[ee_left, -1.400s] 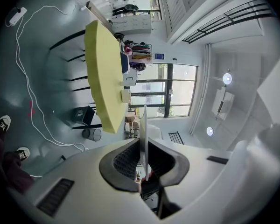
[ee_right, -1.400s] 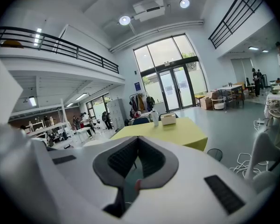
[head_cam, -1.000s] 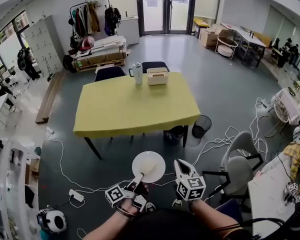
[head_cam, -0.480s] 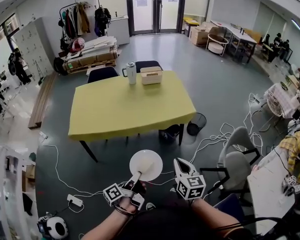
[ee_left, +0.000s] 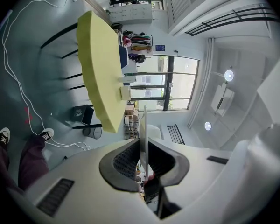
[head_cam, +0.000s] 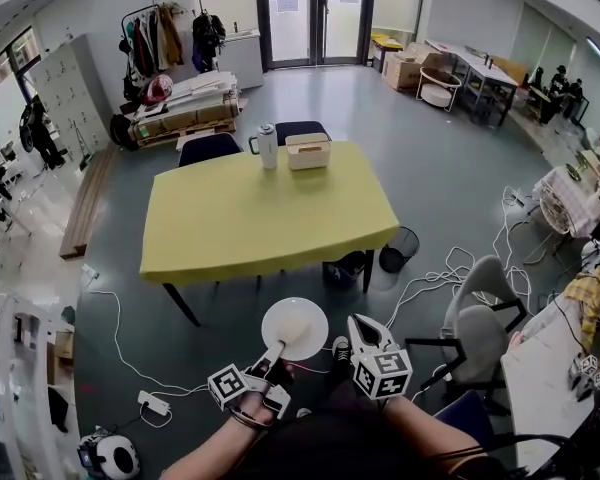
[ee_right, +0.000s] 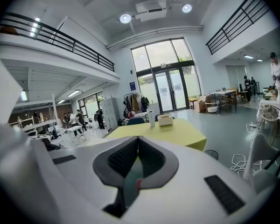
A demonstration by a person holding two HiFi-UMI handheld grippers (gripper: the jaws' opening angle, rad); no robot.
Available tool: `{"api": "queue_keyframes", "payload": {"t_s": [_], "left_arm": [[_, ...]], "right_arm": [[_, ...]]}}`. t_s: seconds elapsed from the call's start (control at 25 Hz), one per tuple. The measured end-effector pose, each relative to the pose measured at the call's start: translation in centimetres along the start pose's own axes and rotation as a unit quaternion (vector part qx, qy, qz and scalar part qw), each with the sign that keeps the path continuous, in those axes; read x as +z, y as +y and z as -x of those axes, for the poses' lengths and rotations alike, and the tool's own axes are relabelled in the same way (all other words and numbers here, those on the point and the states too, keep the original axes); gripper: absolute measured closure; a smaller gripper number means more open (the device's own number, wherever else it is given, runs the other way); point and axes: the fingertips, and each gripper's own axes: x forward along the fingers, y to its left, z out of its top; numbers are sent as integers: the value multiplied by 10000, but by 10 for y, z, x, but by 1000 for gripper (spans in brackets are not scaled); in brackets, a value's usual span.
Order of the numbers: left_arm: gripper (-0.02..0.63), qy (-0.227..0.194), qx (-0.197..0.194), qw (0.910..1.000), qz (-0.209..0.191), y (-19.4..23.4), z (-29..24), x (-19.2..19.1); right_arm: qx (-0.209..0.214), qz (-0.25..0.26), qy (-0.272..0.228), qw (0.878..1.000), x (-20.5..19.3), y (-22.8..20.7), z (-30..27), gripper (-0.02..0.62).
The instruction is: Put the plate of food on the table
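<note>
Mid-carry short of the worktop (head_cam: 260, 213), left gripper (head_cam: 276, 352) fingers clamped on plate (head_cam: 295, 328) rim, right gripper (ee_right: 137, 141) fingers together; needs approaching, lowering level.

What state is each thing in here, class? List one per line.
plate: held level by its rim, not yet on the table
left gripper: shut on the plate
right gripper: shut, empty
table: jug and box standing at its far end
</note>
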Motion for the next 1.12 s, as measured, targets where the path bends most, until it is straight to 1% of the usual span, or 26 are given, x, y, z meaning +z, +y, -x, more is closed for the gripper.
{"api": "queue_keyframes", "payload": {"t_s": [0.36,0.56,0.84,1.12], "left_arm": [[565,-57,32,10000,-24,3,-35,17],[565,-102,48,9999,2,4,-61,31],[565,-254,127,9996,58,-1,-112,50],[565,-409,162,9990,45,-9,-177,69]], "right_arm": [[15,-88,-32,10000,10,-26,-31,583],[29,-138,-28,9999,22,-44,-59,583],[217,-140,43,9997,49,-76,-104,583],[400,-135,108,9990,80,-116,-156,583]]}}
